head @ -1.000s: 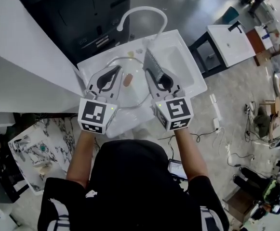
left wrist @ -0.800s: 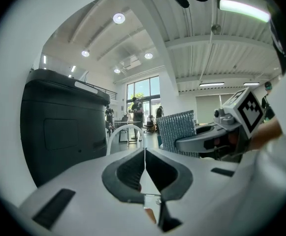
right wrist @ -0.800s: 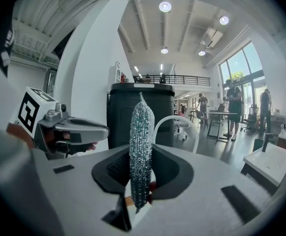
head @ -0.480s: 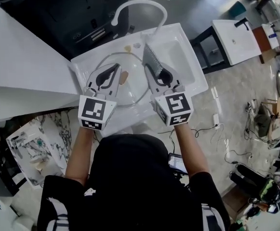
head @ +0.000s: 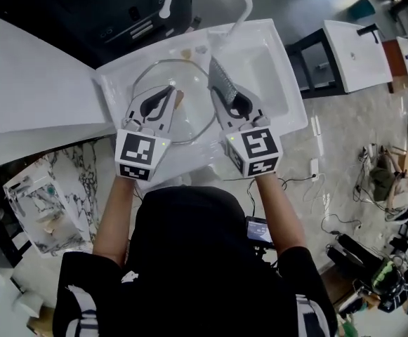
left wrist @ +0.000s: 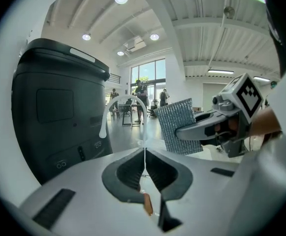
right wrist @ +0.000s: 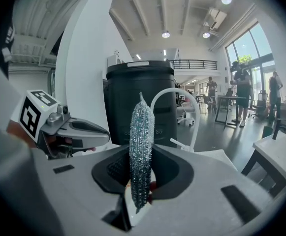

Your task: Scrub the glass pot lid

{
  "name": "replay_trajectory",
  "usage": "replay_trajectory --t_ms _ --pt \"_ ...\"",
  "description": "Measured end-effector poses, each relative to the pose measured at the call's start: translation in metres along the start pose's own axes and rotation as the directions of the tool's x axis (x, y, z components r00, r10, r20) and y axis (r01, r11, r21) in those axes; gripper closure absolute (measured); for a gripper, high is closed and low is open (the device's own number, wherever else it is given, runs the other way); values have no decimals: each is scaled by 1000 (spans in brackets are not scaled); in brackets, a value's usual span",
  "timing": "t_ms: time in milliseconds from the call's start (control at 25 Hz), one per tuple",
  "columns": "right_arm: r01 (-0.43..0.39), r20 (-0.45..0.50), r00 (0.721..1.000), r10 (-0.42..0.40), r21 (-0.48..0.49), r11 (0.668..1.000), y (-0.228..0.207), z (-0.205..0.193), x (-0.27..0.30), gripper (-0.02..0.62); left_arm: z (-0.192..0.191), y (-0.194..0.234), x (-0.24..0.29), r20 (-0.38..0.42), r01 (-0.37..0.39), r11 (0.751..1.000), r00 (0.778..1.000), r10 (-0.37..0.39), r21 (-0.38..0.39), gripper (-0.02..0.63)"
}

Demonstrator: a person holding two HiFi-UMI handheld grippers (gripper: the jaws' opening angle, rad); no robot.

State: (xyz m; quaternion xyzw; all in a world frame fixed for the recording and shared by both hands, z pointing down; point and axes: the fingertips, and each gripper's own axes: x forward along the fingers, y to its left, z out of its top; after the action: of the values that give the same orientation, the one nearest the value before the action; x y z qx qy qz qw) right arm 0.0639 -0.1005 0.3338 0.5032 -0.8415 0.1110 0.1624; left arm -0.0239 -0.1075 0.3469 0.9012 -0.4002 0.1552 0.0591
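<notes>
Both grippers have dropped closer to the sink [head: 260, 55]. Left gripper [head: 167, 93] fingers [left wrist: 125, 173] stay clamped on the lid [head: 189, 121] rim, lid inside the sink. Right gripper [head: 228, 100] fingers [right wrist: 170, 173] pinch the pad [head: 220, 79], just beside the glass. Scrubbing looks imminent.

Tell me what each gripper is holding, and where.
Left gripper pinches the lid near its brown handle; right gripper clamps the scrub pad by its near end.
</notes>
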Motion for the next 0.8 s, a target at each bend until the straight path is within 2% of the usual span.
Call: replay_trajectory --t_ms 240,520,800 --pt "-34 -76 996 36 18 999 -8 -35 16 523 -45 -6 13 -114 -10 1000 993 10 2 601" --pt "-71 -152 986 74 24 997 -15 -71 33 523 -94 -18 28 -261 24 999 965 -18 23 600" --pt "-98 -210 972 101 28 995 -22 -100 49 523 -130 -17 44 -344 6 999 939 -18 -34 600"
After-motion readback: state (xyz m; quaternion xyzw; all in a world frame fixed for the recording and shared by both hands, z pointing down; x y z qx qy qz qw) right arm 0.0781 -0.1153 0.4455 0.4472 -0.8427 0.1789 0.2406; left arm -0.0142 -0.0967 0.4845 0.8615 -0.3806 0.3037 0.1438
